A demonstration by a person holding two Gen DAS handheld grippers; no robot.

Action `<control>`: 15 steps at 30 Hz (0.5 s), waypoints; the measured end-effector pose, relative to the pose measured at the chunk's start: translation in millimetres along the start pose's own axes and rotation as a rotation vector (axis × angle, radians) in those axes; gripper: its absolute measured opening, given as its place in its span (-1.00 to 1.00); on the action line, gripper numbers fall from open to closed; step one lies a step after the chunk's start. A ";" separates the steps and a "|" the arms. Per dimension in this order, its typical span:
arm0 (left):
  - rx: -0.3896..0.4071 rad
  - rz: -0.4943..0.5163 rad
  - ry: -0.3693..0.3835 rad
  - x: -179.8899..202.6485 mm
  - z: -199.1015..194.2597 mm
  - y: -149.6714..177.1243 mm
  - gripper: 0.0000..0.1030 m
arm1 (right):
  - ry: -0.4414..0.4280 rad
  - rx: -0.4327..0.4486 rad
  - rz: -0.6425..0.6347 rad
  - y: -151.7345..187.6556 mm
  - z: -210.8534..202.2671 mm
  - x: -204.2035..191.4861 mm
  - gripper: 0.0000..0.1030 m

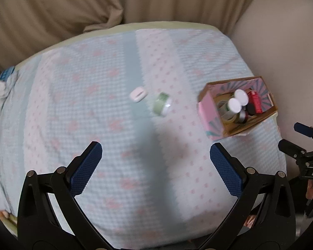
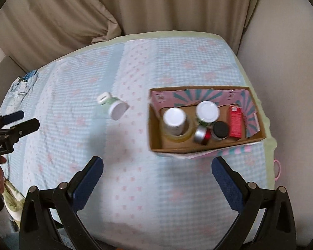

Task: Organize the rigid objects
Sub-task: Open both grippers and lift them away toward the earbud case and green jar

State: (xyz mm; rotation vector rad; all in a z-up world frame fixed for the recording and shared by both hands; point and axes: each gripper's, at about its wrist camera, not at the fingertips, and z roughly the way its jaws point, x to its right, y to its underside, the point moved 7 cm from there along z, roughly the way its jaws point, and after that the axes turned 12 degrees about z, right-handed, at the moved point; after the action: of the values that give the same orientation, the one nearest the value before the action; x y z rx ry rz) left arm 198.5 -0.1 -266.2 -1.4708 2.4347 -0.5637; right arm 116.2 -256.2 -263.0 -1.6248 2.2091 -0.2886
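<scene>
A green jar with a white lid (image 1: 162,104) lies on its side on the patterned cloth, next to a small white case (image 1: 138,94); both show in the right wrist view, jar (image 2: 116,108) and case (image 2: 103,98). A cardboard box (image 2: 154,133) holds two white-capped bottles (image 2: 174,117), a silver-lidded jar, a black-lidded jar (image 2: 220,128) and a red packet (image 2: 235,123). The box also shows in the left wrist view (image 1: 210,114). My left gripper (image 1: 156,156) is open and empty above the cloth. My right gripper (image 2: 157,170) is open and empty, just in front of the box.
The cloth-covered table (image 2: 135,187) has a pale green border. Beige curtains (image 2: 156,6) hang behind it and a wall stands at the right. A folded blue fabric (image 2: 20,83) lies at the table's left edge.
</scene>
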 end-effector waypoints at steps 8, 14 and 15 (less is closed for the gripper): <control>0.010 0.004 -0.012 -66.2 -14.7 35.7 0.99 | 0.004 -0.057 0.053 29.4 14.1 -62.7 1.00; 0.005 0.044 0.016 -110.5 -4.9 49.7 0.99 | 0.003 -0.092 0.151 47.3 36.0 -102.2 1.00; 0.005 0.060 0.023 -117.3 -0.6 49.1 0.99 | 0.003 -0.096 0.177 49.4 41.4 -109.5 1.00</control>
State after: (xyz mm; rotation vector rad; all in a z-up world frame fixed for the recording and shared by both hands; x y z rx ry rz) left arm 213.8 124.4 -286.7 -1.3913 2.4841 -0.5769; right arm 118.8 -134.5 -299.6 -1.4631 2.3831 -0.1384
